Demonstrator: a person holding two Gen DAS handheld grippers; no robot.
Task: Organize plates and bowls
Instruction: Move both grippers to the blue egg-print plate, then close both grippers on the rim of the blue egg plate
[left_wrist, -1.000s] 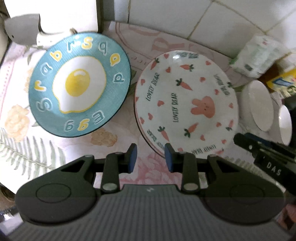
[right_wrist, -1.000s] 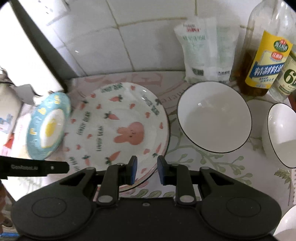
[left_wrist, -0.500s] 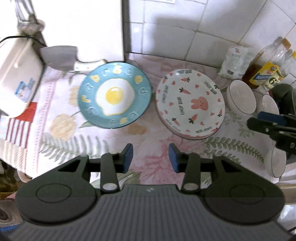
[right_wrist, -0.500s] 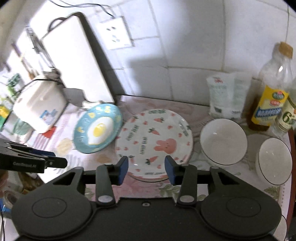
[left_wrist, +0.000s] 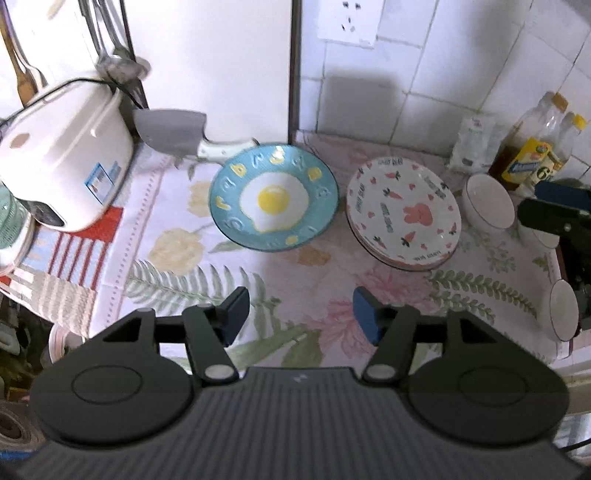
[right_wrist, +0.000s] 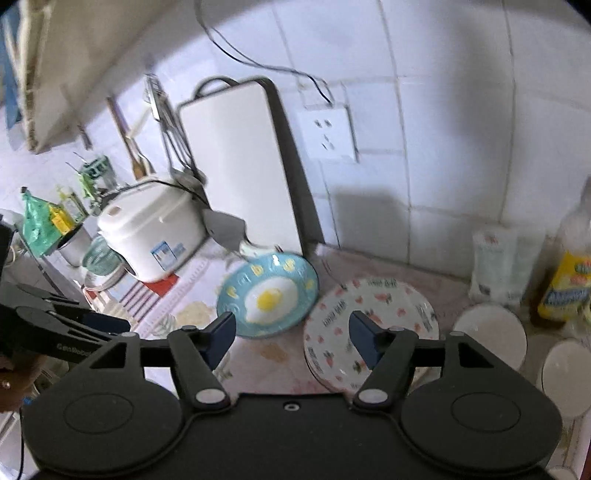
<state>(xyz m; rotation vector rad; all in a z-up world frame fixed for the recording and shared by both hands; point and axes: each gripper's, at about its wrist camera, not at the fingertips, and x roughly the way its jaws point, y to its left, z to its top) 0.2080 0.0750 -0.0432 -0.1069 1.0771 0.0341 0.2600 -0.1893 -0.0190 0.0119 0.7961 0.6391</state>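
— Where did the plates sit, taking the blue egg plate (left_wrist: 274, 197) as the mark?

— It lay on the floral cloth (left_wrist: 295, 273). Just to its right was the stack of carrot-and-rabbit plates (left_wrist: 403, 214), close but not touching. Right of that stack stood a white bowl (left_wrist: 488, 201), and a second white bowl (left_wrist: 564, 314) sat farther right, nearer the cloth's front edge. A cleaver (left_wrist: 177, 133) lay behind the egg plate, its handle at the rim, and a white rice cooker (left_wrist: 62, 158) stood well to its left.

— And the grippers?

— The left gripper (left_wrist: 299, 315) hung above the cloth in front of the egg plate, fingers spread wide, holding nothing. The right gripper (right_wrist: 291, 334) was also spread wide and empty, raised in front of the egg plate and the stack; its view was blurred.
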